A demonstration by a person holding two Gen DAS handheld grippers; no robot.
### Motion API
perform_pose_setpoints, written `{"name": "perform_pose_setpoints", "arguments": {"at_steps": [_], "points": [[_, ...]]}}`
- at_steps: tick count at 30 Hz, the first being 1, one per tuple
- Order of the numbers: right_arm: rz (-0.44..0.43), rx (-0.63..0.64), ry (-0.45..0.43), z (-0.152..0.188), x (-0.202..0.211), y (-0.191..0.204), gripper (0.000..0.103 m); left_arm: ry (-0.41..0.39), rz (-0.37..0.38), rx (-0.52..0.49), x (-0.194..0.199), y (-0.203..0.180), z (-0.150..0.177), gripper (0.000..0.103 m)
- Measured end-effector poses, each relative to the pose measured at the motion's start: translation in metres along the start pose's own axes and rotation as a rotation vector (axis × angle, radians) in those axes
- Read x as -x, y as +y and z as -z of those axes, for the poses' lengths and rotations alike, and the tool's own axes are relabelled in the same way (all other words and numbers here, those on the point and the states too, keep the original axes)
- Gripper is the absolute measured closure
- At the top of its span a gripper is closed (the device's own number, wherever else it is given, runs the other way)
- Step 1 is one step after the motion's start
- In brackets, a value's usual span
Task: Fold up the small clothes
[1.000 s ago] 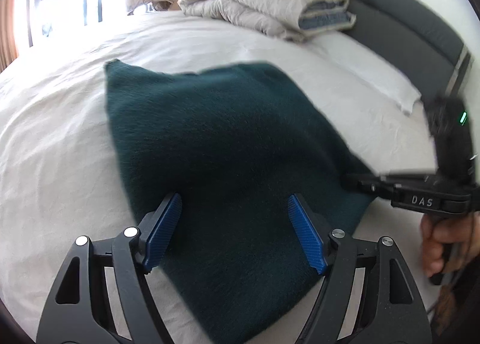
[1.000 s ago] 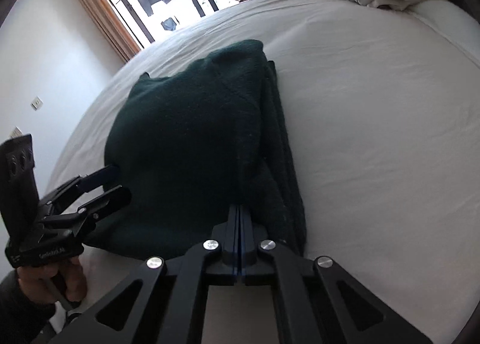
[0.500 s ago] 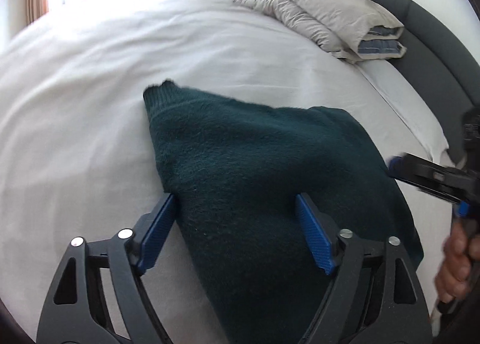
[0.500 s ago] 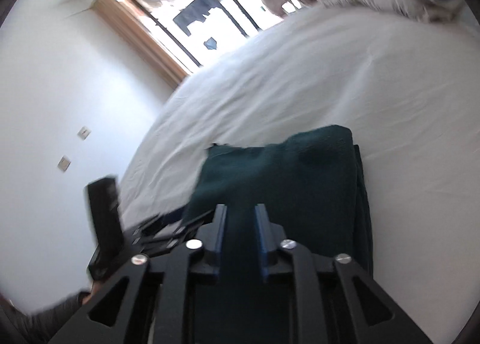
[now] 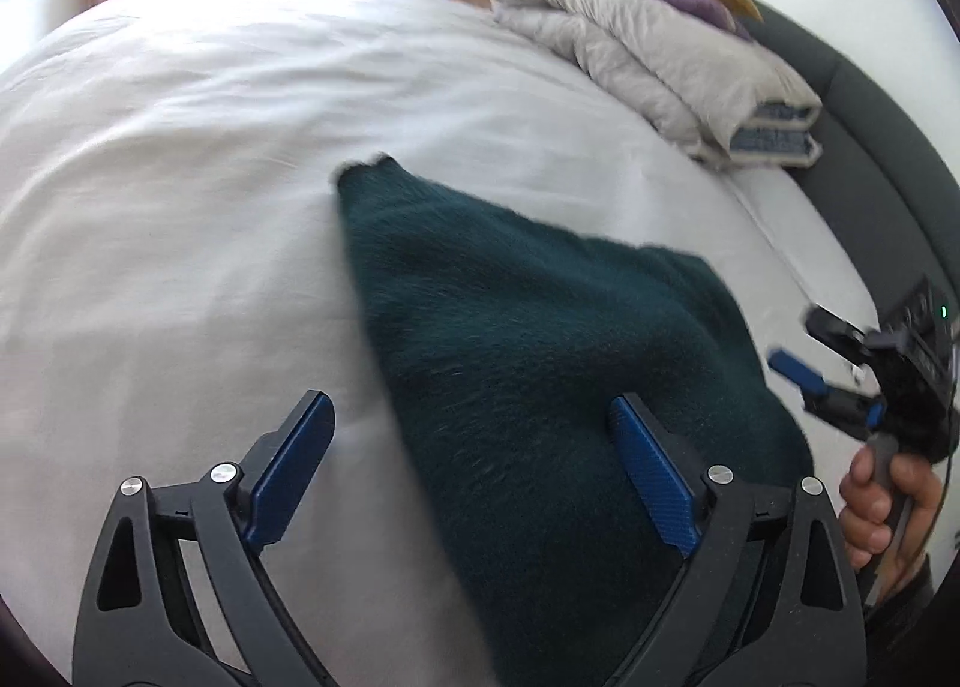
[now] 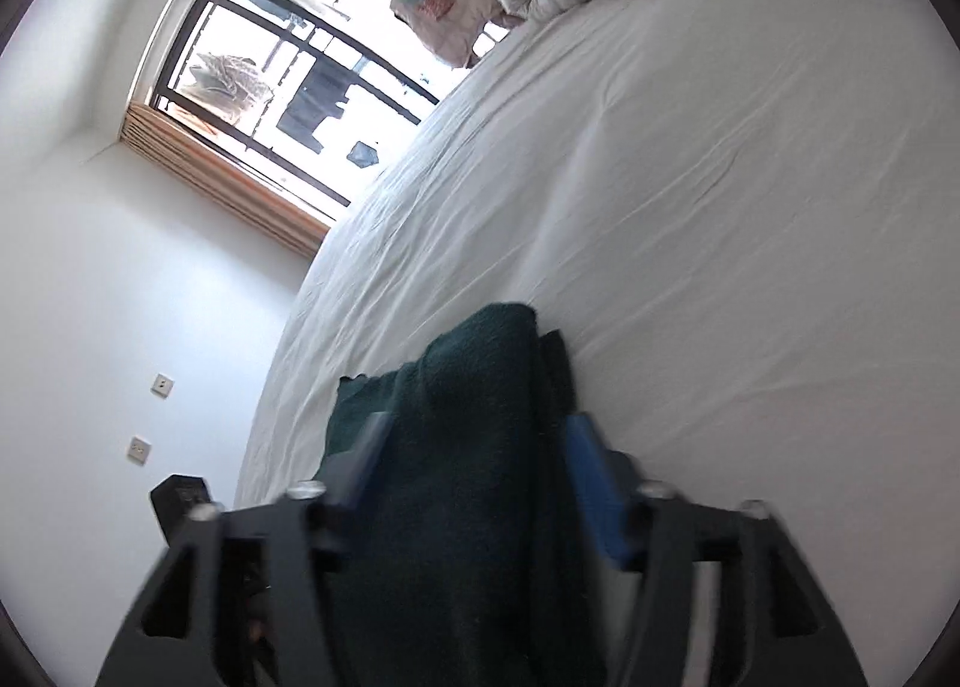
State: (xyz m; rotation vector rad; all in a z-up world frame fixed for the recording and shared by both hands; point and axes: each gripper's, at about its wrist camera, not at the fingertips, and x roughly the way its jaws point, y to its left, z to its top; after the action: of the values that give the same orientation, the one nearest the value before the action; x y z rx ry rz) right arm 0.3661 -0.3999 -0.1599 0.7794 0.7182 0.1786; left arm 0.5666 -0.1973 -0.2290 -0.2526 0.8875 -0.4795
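A second ago the right gripper (image 6: 474, 483) had its blue pads pressed flat together at the near edge of the dark green fuzzy knit garment (image 5: 540, 375); now its jaws are opening and stand well apart, so it has let go. Over the same second the left gripper (image 5: 474, 471), already fairly wide, has widened further and its jaws are opening too. Both releases together suggest that a fold has just been laid down and that the hands are pulling clear of it.

The garment lies folded into a compact, several-layered bundle on the white bed sheet (image 5: 180, 207), near the bed's front edge and well apart from the folded grey quilt (image 5: 660, 63) at the headboard.

In the left wrist view, one blue pad hangs over bare sheet and the other over the knit, neither pinching it. In the right wrist view the spread fingers straddle the bundle's near end; the frame is blurred, so whether a pad brushes the fabric cannot be told. A person's hand (image 5: 882, 507) holds the right gripper's handle beside the garment.
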Motion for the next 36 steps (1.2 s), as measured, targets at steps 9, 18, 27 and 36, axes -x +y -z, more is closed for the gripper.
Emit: {"name": "perform_pose_setpoints", "arguments": {"at_steps": [9,18,27,36], "points": [[0.053,0.014,0.219,0.019,-0.021,-0.012,0.021,0.088,0.102,0.174,0.008,0.023,0.022,0.007],[0.011,-0.009,0.309,0.021,-0.045,-0.013,0.056,0.185,0.154,0.117,-0.033,-0.009,0.011,0.016],[0.182,0.189,0.248,0.037,-0.020,0.050,0.075,0.187,0.189,0.118,0.000,-0.026,0.005,0.059],[-0.034,0.264,0.280,0.117,0.021,0.154,0.076,0.045,0.115,0.036,0.174,0.030,0.040,0.058]]}}
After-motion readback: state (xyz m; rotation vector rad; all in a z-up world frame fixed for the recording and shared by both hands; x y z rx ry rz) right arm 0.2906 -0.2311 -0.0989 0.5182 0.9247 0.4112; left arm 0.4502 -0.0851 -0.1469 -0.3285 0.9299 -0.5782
